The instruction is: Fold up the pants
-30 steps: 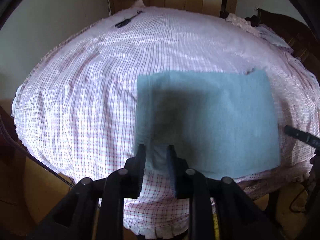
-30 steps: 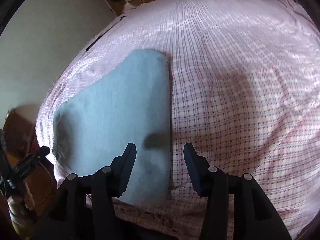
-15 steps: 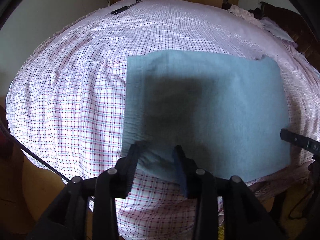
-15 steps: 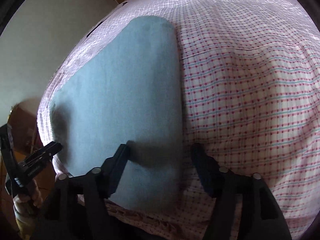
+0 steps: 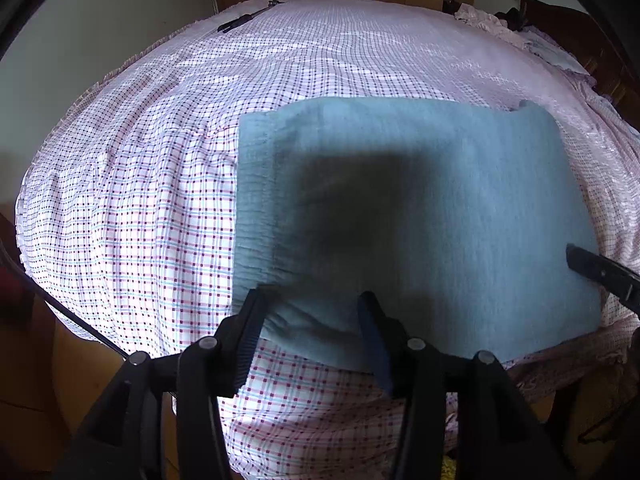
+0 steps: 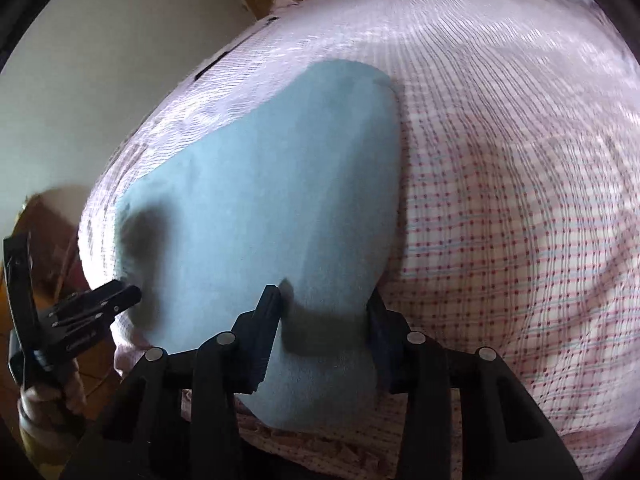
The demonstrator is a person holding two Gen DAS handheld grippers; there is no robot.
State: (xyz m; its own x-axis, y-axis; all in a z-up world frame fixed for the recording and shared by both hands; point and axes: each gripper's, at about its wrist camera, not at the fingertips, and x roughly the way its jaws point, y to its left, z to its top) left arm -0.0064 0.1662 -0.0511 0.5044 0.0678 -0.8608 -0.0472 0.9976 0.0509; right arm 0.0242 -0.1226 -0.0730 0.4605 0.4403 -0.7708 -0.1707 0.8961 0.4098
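Left claw [image 5: 312, 312], jaws just opening, straddles the folded blue pants [image 5: 420, 208] on the checked bed [image 5: 132, 208]; right claw [image 6: 324, 308], just closing, pinches the near edge. Grip all layers before folding.

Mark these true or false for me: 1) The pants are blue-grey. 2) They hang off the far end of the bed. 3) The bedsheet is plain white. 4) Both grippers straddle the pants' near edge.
1) True: the folded pants are blue-grey.
2) False: they lie at the near edge of the bed.
3) False: the bedsheet is checked, pink and white.
4) True: the left gripper and right gripper each have cloth between the fingers.
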